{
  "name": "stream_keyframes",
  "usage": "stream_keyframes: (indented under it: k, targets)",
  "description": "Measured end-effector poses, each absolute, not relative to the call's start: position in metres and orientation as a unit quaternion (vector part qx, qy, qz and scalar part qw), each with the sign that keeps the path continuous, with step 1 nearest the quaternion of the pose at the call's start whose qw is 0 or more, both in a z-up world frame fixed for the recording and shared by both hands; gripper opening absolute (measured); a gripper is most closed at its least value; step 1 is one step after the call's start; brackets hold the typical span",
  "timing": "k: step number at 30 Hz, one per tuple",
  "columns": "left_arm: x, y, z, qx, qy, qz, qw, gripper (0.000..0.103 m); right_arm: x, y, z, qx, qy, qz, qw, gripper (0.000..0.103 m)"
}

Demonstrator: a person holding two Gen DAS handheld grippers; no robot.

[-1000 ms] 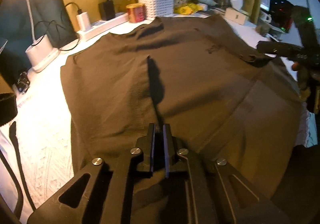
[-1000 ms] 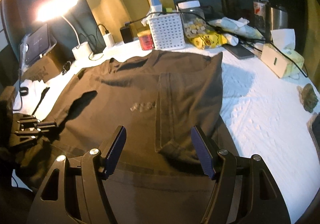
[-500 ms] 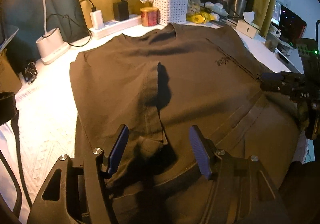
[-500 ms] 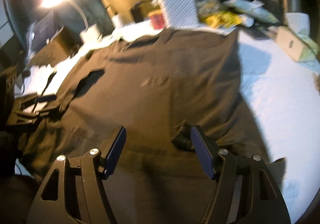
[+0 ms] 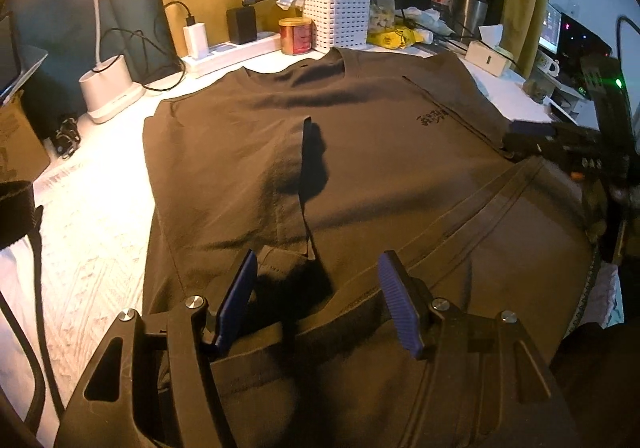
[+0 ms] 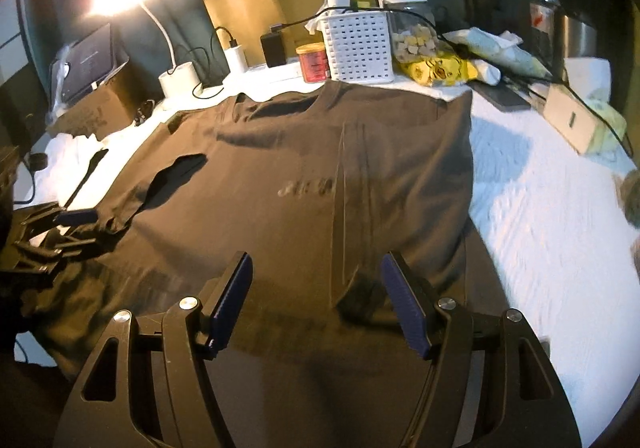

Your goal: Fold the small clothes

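We find the dark T-shirt (image 5: pixel 400 168) spread flat on the white-covered counter (image 5: pixel 92 216), neckline toward the far clutter, both side panels already turned inward so their edges lie as lengthwise seams across the body. We judge the side folds done and the lengthwise fold, hem toward collar, as the step in hand.

The left hand-held gripper (image 5: pixel 316 288) stands spread over the near hem with slack cloth between its pads but nothing pinched. The right hand-held gripper (image 6: pixel 316 288) is likewise spread above the near end of the right-hand fold, holding nothing.

The next move, in our judgement, calls for each to close on a hem corner, catching both layers, then lift and carry toward the collar.

Open counter lies to left and right of the shirt. The far edge is crowded: the white basket (image 5: pixel 340 24), red tin (image 5: pixel 295 35) and power strip (image 5: pixel 232 52) sit just beside the collar, leaving little overrun.
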State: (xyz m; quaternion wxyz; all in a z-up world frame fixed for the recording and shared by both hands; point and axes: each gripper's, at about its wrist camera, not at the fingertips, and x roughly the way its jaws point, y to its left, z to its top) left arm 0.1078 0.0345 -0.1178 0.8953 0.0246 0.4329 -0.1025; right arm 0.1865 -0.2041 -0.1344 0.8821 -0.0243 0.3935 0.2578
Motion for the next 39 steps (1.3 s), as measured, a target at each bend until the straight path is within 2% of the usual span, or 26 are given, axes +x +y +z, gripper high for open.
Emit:
stream_keyframes:
  k: [6, 7, 9, 17, 28, 31, 35, 37, 38, 39]
  targets:
    - [0.1, 0.042, -0.115, -0.002, 0.423, -0.077, 0.903, 0.065, 0.189, -0.201, -0.15, -0.031, 0.428, 0.26, 0.865, 0.071]
    - [0.099, 0.044, -0.114, -0.008, 0.422, -0.074, 0.904, 0.075, 0.185, -0.201, -0.149, -0.032, 0.429, 0.265, 0.863, 0.071]
    - [0.096, 0.045, -0.113, -0.019, 0.416, -0.069, 0.907, 0.082, 0.178, -0.204, -0.146, -0.031, 0.427, 0.264, 0.864, 0.071]
    - [0.081, 0.043, -0.104, -0.024, 0.396, -0.051, 0.916, 0.082, 0.145, -0.265, -0.116, -0.011, 0.388, 0.186, 0.902, 0.071]
    - [0.053, 0.061, -0.106, -0.053, 0.389, 0.009, 0.92, 0.082, 0.127, -0.299, -0.131, -0.023, 0.39, 0.164, 0.906, 0.068]
    - [0.042, 0.07, -0.11, -0.055, 0.396, 0.033, 0.916, 0.082, 0.132, -0.295, -0.133, -0.038, 0.388, 0.163, 0.906, 0.061]
    - [0.033, 0.084, -0.118, -0.05, 0.404, 0.082, 0.91, 0.082, 0.139, -0.289, -0.138, -0.048, 0.394, 0.163, 0.903, 0.06]
    - [0.032, 0.088, -0.122, -0.048, 0.408, 0.093, 0.907, 0.082, 0.14, -0.284, -0.142, -0.064, 0.396, 0.158, 0.902, 0.049]
    - [0.031, 0.091, -0.123, -0.048, 0.408, 0.095, 0.907, 0.082, 0.14, -0.283, -0.144, -0.069, 0.397, 0.154, 0.902, 0.036]
    - [0.031, 0.093, -0.125, -0.048, 0.408, 0.095, 0.907, 0.082, 0.14, -0.281, -0.145, -0.076, 0.396, 0.146, 0.903, 0.029]
